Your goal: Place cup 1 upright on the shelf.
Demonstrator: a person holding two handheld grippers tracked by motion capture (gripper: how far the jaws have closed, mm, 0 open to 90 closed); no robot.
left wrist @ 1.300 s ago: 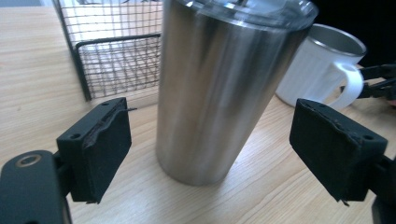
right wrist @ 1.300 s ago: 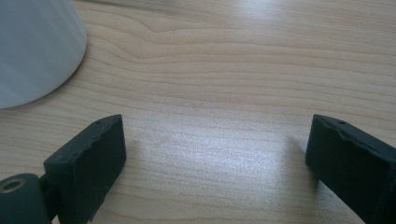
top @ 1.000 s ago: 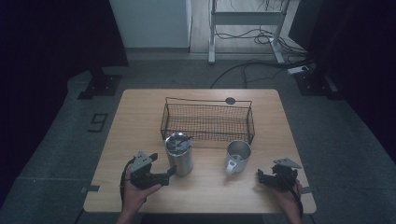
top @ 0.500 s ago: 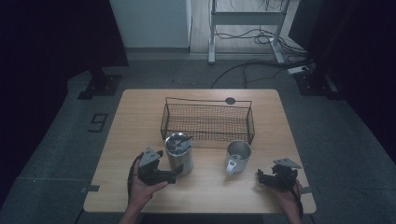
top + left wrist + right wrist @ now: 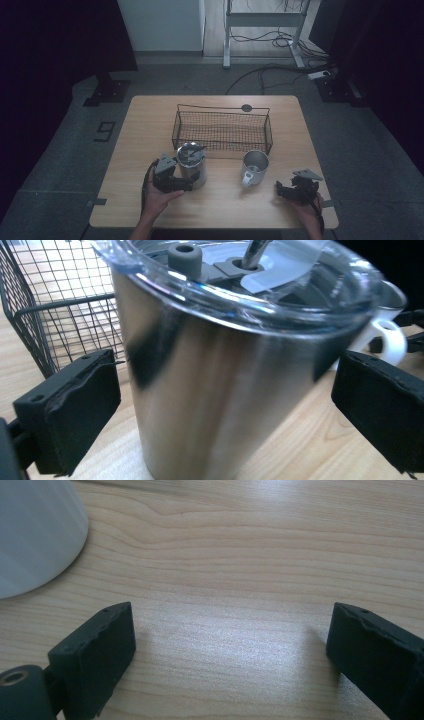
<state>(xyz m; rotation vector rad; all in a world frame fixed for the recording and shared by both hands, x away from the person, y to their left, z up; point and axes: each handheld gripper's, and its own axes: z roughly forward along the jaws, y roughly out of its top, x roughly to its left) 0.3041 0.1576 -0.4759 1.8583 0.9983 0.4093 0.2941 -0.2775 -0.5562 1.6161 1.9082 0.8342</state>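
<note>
A steel tumbler with a clear lid and a straw stands upright on the wooden table, just in front of a black wire basket. My left gripper is open, and the tumbler stands between its two jaws with a gap on each side. A white mug sits to the right of the tumbler, handle toward the front. My right gripper rests low near the table's front right, open over bare wood, with the mug's side at its upper left.
The wire basket has nothing in it and spans the table's middle. A small dark disc lies behind the basket. Beyond the table are a dark floor, cables and a metal stand's legs.
My left gripper has moved right toward the tumbler, so that its jaws now stand around it. The right gripper has barely moved.
</note>
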